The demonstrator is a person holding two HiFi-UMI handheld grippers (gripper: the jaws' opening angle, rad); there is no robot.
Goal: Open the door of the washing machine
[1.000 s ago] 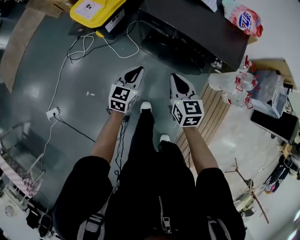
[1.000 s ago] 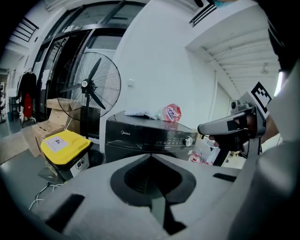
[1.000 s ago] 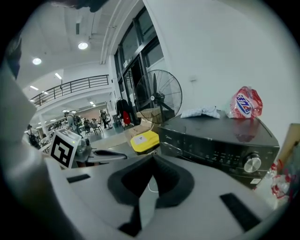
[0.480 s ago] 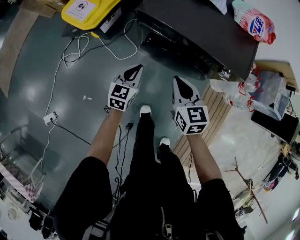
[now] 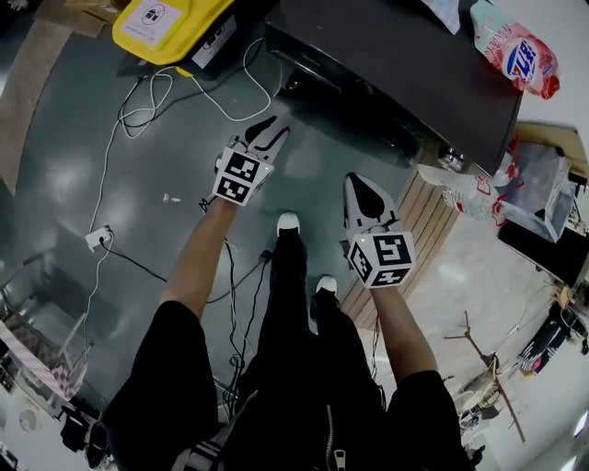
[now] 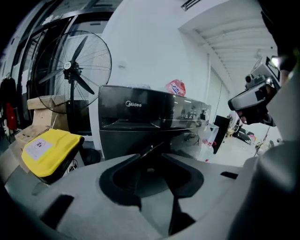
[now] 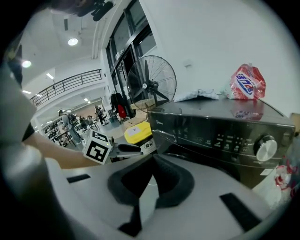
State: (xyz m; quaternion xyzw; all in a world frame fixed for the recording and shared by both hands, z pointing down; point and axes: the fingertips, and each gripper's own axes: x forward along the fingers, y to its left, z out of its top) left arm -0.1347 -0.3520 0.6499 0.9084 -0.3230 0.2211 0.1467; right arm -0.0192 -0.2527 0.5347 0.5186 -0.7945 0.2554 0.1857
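The right gripper hangs in front of the Midea washing machine, its jaws together and empty. The left gripper is nearer the machine's dark front but clear of it, its jaws opening with nothing between them. A yellow case lies left of the machine, and a red-and-white bag sits on top.
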